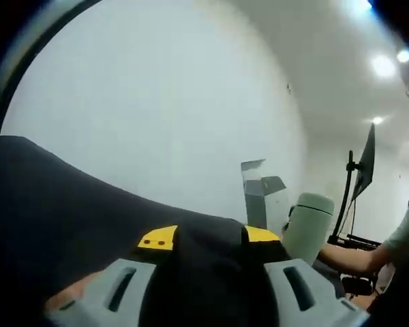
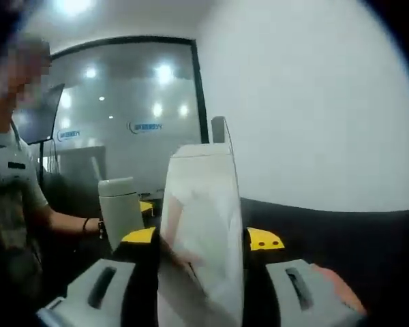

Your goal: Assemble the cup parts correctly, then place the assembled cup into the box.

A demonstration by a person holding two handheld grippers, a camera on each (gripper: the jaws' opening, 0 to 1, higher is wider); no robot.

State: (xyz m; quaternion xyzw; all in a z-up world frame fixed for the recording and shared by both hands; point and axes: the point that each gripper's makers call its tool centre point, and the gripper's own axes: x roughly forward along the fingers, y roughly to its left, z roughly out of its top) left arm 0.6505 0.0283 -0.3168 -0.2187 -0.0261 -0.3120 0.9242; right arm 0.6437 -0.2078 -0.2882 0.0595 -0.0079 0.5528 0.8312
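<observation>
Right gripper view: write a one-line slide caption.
Right gripper holds a white box; a person's hand steadies a pale cup.

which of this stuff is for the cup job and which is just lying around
For the job:
- pale green cup, standing on the dark table
- box, flaps open, between the right gripper jaws

Just around:
- monitor on a stand
- glass wall
- person's arm near the cup

Your left gripper (image 1: 208, 269) and right gripper (image 2: 199, 269) each had pale grey slotted jaws tipped with yellow pads.
</observation>
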